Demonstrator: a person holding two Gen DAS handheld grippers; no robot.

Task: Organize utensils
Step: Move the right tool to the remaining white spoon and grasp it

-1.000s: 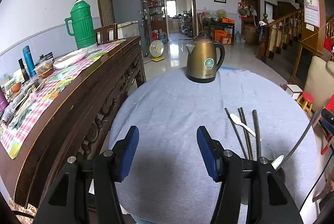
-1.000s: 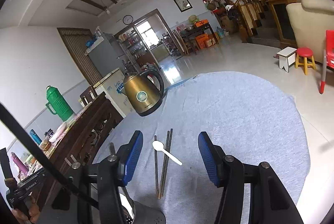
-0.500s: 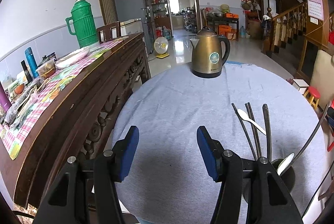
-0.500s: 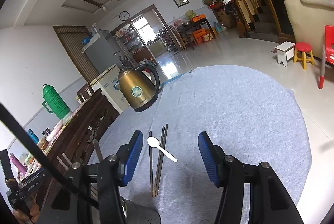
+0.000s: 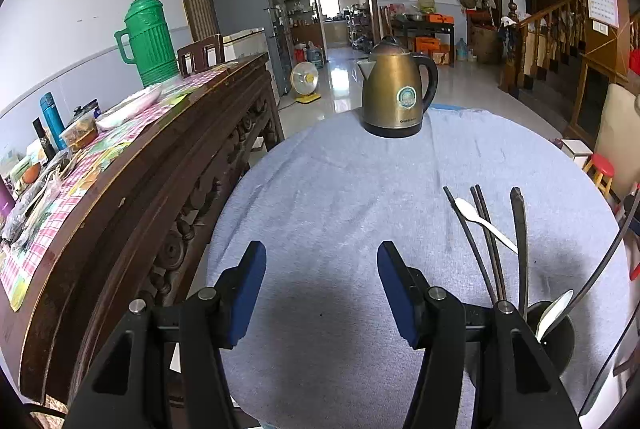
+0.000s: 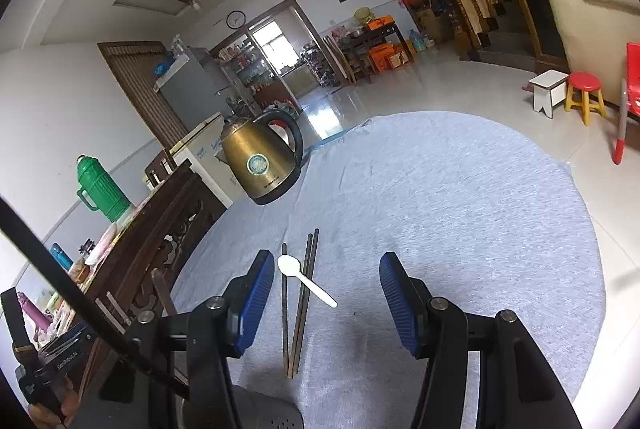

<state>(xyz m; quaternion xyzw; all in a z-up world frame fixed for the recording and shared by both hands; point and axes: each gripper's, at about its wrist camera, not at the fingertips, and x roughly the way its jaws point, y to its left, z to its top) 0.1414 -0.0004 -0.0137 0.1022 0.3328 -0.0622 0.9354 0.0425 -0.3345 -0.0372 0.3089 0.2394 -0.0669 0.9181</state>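
A white plastic spoon [image 6: 306, 281] lies across dark chopsticks [image 6: 301, 303] on the grey tablecloth [image 6: 460, 209]. They also show in the left wrist view, spoon [image 5: 484, 223] and chopsticks [image 5: 486, 241], to the right. A black utensil holder [image 5: 554, 339] near the front edge holds a dark utensil [image 5: 520, 241] and a white spoon [image 5: 554, 313]. My left gripper [image 5: 320, 293] is open and empty over bare cloth. My right gripper [image 6: 326, 305] is open and empty, just short of the spoon and chopsticks.
A brass electric kettle [image 5: 396, 93] stands at the table's far edge. A carved wooden sideboard [image 5: 132, 189] with a green thermos [image 5: 146, 37] and clutter runs along the left. Stools [image 6: 584, 97] and a sofa are on the floor to the right.
Both grippers have tilted and shifted slightly; the kettle and utensils sit a little lower and nearer in both views. Jaws stay open. Nothing on the table moved.
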